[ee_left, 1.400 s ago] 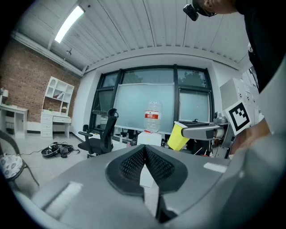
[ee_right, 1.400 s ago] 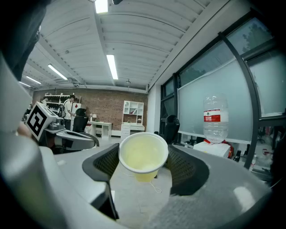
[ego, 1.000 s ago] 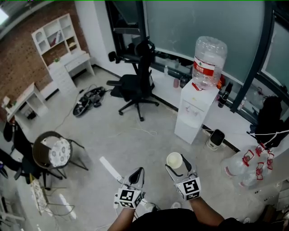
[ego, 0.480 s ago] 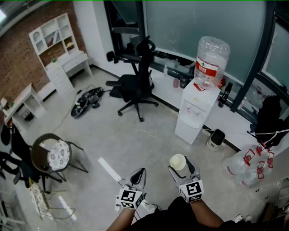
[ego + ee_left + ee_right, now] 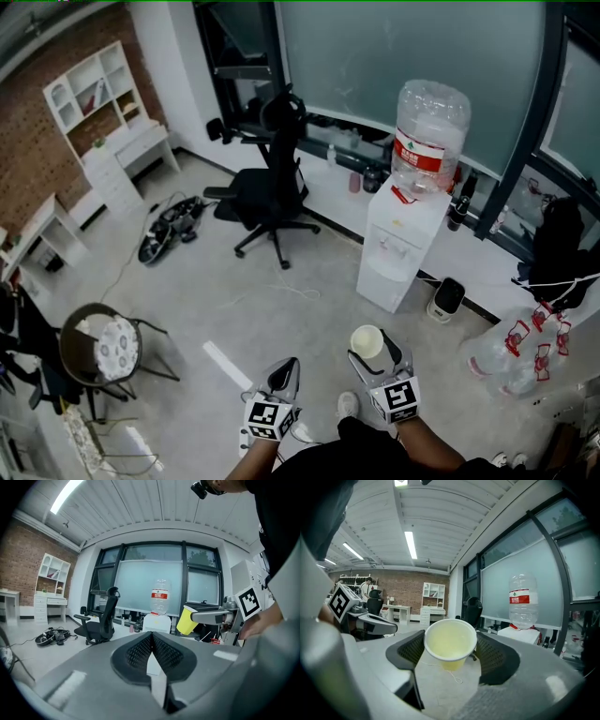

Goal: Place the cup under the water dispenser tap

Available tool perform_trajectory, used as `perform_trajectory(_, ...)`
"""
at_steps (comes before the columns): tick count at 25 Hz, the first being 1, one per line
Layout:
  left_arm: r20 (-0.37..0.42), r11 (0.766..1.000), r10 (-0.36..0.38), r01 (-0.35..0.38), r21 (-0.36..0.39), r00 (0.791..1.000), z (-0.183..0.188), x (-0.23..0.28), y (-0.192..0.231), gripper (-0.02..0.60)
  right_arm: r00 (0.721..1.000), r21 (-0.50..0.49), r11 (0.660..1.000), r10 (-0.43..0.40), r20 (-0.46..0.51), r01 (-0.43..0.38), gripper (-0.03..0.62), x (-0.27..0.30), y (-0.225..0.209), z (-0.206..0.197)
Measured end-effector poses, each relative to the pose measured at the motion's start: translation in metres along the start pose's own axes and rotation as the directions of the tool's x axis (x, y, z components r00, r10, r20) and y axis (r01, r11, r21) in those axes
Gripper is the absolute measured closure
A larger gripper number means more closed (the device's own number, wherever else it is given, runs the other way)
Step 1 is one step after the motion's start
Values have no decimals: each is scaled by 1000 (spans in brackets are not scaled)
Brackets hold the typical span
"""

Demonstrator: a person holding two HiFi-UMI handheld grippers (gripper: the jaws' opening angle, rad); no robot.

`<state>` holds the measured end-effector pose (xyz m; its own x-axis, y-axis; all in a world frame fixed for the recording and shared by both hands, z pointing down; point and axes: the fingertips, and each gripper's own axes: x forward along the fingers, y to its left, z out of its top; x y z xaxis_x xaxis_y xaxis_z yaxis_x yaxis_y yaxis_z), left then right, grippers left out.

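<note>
My right gripper (image 5: 373,352) (image 5: 450,651) is shut on a yellow paper cup (image 5: 366,341) (image 5: 450,642), held upright and empty between both pads. The cup (image 5: 187,619) also shows at the right of the left gripper view. My left gripper (image 5: 284,373) (image 5: 151,649) is shut with nothing in it, beside the right one. The white water dispenser (image 5: 403,245) (image 5: 521,635) (image 5: 157,622) with its clear bottle (image 5: 427,134) stands ahead by the window, well beyond the cup.
A black office chair (image 5: 267,183) stands left of the dispenser. Several spare water bottles (image 5: 511,347) lie on the floor at the right. A small heater (image 5: 448,299) sits beside the dispenser. A round chair (image 5: 103,342) is at the left. A white strip (image 5: 225,364) lies on the floor.
The view has advanced toward the dispenser, which now sits larger and nearer. Both grippers have travelled forward with me; the cup stays held in the right one.
</note>
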<state>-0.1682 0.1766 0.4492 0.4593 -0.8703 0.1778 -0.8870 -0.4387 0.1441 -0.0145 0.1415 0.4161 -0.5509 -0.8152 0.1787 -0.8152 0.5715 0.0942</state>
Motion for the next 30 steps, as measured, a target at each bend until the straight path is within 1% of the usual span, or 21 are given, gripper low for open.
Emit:
perform_trajectory(5,-5,1000,2,-2,26,1000,14,49,10,566,1000,-9,1000,5,19,-5,249,31,-42,6)
perform_trajectory(8,24,999,7,-8,45,1000,24,77,14,566,1000,-5,1000,1,19,-1,249,46,-66,6)
perform_trajectory(13,18,999,20,-20,34,1000,30,118,15,566,1000,13,1000,4,2,-4,249,64,-102,-2)
perform_trajectory(18,25,999,31,-31,32,999,40,146,17,566,1000,12,1000,4,9,-5,249,79,-128,0)
perform_trajectory(22,14,999,18,-18,40,1000,48,161,12,566,1000,64,998,-16,21,15,249,84,-148,4)
perform_trajectory(26,16,999,18,-18,46,1000,55,173,18,566,999,73,997,-31,31,28,249,88,-157,5)
perform_trajectory(30,14,999,7,-7,32,1000,56,186,22,566,999,82,996,-47,14,46,249,93,-165,-1)
